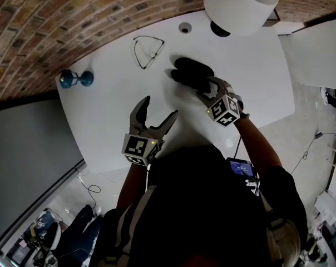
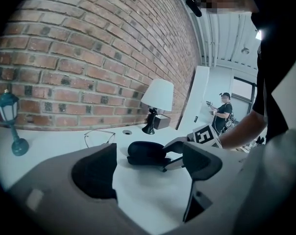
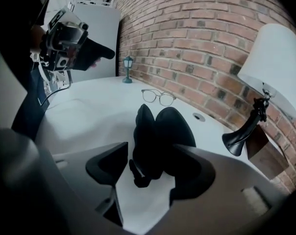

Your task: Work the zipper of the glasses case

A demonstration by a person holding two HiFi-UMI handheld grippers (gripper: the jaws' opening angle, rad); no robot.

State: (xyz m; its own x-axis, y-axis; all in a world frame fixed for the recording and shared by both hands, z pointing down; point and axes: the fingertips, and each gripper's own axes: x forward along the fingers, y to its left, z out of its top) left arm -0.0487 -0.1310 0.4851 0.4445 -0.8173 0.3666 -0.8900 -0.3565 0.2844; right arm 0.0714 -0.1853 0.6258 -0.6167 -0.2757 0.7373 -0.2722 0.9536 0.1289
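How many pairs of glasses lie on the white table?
1. The glasses lie beside the black case, toward the brick wall. Another inside the case may be hidden.

Bare white tabletop (image 1: 109,121) gives free passage from the near edge up to the black oval zipped glasses case (image 1: 190,71). Right gripper (image 1: 208,89) occupies the case's near right end. Thin wire-framed spectacles (image 1: 147,50) lie left of the case, apart from it. White-shaded lamp on black stand (image 1: 240,4) overhangs the far edge, near the case. Small teal lantern ornament (image 1: 76,79) stands at the left edge, well apart. Red brick wall (image 1: 45,26) closes the far side.
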